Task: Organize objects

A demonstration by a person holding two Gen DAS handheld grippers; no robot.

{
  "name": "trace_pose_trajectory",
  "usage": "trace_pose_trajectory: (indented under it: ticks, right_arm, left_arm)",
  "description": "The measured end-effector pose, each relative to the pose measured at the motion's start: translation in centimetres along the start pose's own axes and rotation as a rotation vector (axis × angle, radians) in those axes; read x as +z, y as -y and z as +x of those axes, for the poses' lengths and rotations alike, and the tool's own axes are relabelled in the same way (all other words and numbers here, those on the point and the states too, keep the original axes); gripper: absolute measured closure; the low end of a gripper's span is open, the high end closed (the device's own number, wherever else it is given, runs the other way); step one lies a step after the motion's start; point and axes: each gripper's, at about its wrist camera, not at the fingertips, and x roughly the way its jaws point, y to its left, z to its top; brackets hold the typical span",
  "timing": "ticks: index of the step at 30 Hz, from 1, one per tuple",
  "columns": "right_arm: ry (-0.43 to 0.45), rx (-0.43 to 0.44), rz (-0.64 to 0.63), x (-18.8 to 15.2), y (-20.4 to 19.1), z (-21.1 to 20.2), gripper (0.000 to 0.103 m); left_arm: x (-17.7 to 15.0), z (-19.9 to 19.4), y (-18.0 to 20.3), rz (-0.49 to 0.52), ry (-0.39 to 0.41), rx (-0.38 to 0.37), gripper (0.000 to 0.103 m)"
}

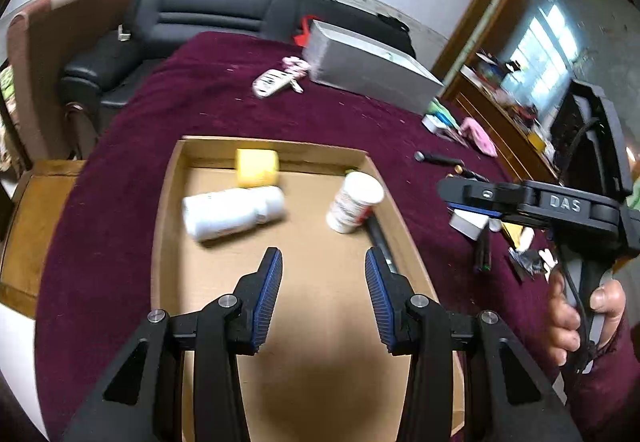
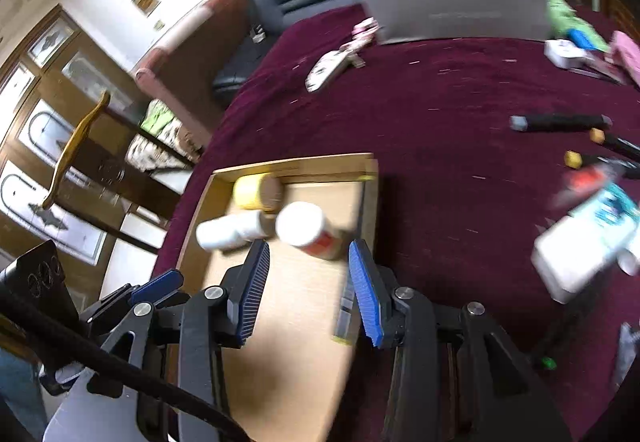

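Both tools, left tool [image 1: 323, 282] and right tool [image 2: 308, 284], hang part-open and empty over the cardboard tray [image 1: 170, 202] on the table; the step looks like a return for the loose clutter. Inside, the white bottle [image 1: 234, 212] lies flat, long axis across the tray, cap seemingly rightward; the red-labelled bottle [image 1: 354, 202] leans.

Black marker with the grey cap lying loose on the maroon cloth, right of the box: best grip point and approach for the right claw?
Take the black marker at mid-barrel, coming from above with the fingers across its width. It lies flat and apart from the other pens, so both long sides look free. The right claw is open and empty over the cardboard box.
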Motion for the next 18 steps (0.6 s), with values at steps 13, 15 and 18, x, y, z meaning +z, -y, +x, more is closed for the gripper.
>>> trace_pose_trajectory:
  ticks: [13,15,18]
  right_arm:
    - [0.149,-0.117,0.094,-6.1,7.2,-7.4,0.056]
    - [0.166,-0.124,0.107,-6.7,8.1,-8.3,0.056]
    - [0.192,-0.133,0.121,-7.6,9.3,-9.5,0.055]
  left_arm:
    - [-0.1,0.7,7.6,0.058,-0.009,-0.08,0.065]
    - [-0.1,0.6,9.1,0.081,-0.014,-0.08,0.065]
    - [-0.3,0.7,11.3,0.113,-0.025,-0.078,0.065]
